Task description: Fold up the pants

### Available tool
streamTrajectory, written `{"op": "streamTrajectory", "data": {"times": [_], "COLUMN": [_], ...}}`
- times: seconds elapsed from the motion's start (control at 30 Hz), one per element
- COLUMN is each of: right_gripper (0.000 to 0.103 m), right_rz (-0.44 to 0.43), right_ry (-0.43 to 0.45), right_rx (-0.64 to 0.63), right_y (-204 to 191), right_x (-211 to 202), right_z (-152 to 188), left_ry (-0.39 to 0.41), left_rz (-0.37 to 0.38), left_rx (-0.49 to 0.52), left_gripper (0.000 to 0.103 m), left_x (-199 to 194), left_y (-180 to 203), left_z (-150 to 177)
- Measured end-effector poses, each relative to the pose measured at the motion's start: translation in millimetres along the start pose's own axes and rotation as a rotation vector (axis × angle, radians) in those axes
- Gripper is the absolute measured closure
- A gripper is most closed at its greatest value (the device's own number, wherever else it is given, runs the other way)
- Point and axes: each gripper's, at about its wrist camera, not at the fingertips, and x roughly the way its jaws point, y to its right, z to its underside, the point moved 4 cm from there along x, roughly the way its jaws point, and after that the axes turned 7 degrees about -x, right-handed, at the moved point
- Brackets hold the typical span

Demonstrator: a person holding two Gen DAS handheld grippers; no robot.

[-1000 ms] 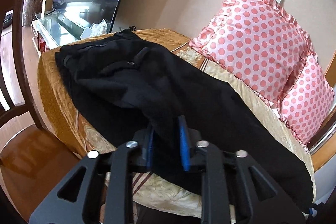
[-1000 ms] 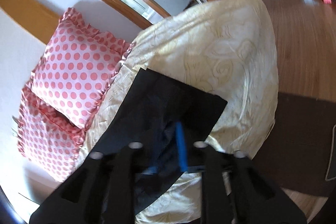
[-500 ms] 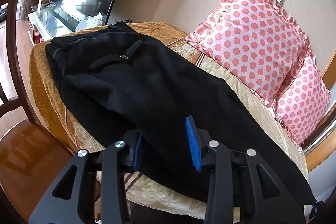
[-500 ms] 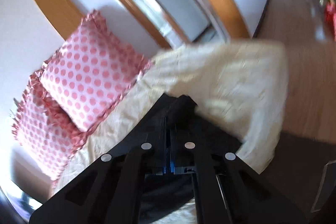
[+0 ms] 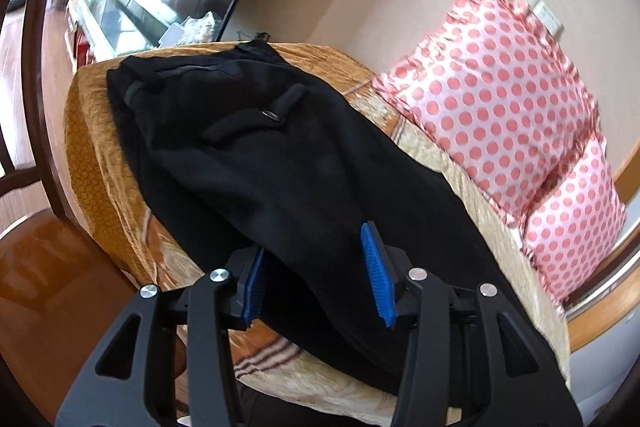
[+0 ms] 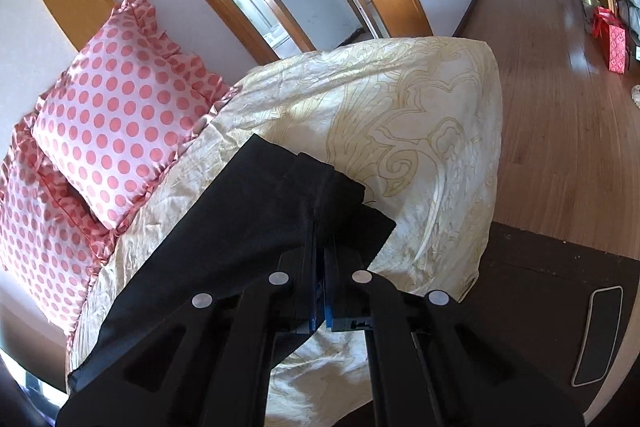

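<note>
Cream patterned bedspread (image 6: 420, 131) carries the long black pants (image 5: 280, 163) beside polka-dot pillows (image 5: 500, 107); my left gripper (image 5: 320, 271) is opening around the fabric, my right gripper (image 6: 320, 255) clamps the pants' hem

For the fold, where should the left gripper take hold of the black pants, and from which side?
Grip the near edge of the black pants at mid-leg, coming in from the bed's front edge. The fabric lies flat there, its edge between the opening left gripper. The right gripper is shut on the hem end.
</note>
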Motion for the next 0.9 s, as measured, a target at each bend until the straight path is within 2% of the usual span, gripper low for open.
{"op": "streamTrajectory", "data": {"times": [0.2,0.23,0.27,0.37,0.47,0.6,0.73,0.8,0.83,0.87,0.9], "right_gripper": [0.100,0.100,0.100,0.100,0.100,0.100,0.100,0.095,0.092,0.084,0.070], "right_rz": [0.003,0.005,0.008,0.016,0.032,0.058,0.055,0.038,0.038,0.043,0.057], "right_ry": [0.001,0.001,0.001,0.003,0.008,0.016,0.008,0.001,0.010,0.026,0.049], "right_rx": [-0.009,-0.014,-0.020,-0.033,-0.065,-0.114,-0.124,-0.114,-0.112,-0.111,-0.116], "right_y": [0,0,0,0,-3,-8,-8,-5,-3,-1,1], "right_x": [0,0,-1,-2,-3,-2,-2,-6,-10,-14,-19], "right_z": [0,0,0,1,2,3,2,1,0,-1,-4], "left_ry": [-0.007,-0.004,0.000,0.033,0.040,-0.007,0.063,0.074,0.097,0.146,0.187], "left_rz": [0.029,0.027,0.021,0.002,-0.046,-0.086,-0.134,-0.134,-0.145,-0.181,-0.207], "left_rx": [-0.099,-0.102,-0.097,-0.036,0.019,-0.006,0.103,0.116,0.123,0.140,0.157], "left_gripper": [0.061,0.068,0.087,0.095,0.097,0.096,0.088,0.070,0.053,0.038,0.034], "left_x": [2,2,1,-10,-16,-1,-7,-13,-18,-28,-35], "left_y": [-15,-16,-16,-13,-16,-40,-30,-27,-25,-24,-22], "left_z": [-19,-22,-24,-31,-29,-18,-13,-14,-15,-17,-18]}}
